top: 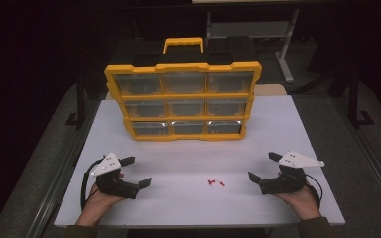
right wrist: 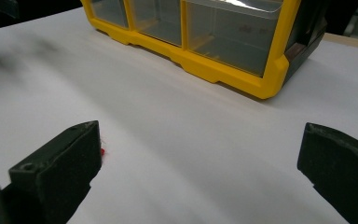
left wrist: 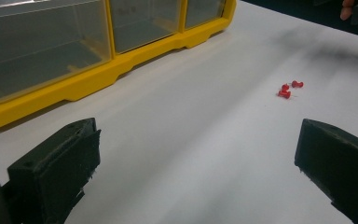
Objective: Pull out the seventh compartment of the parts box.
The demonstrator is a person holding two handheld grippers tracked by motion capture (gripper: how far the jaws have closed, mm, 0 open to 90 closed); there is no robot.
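A yellow organizer case [top: 183, 101] with clear drawers stands upright at the middle back of the white table [top: 188, 148]; its lower drawers show in the left gripper view [left wrist: 42, 51] and the right gripper view [right wrist: 223, 32]. A few small red push pins [top: 215, 183] lie on the table in front of it, between the two hands, and also ahead of the left jaws [left wrist: 289, 89]. My left gripper [top: 136, 171] rests at the front left, open and empty. At the front right my right gripper [top: 263, 166] is open and empty too; a bit of red [right wrist: 102, 151] peeks beside its left jaw.
The case has a yellow carry handle [top: 183, 44] on top. The table's front edge runs just under both hands. Dark floor and a metal table frame [top: 283, 44] lie beyond the back edge.
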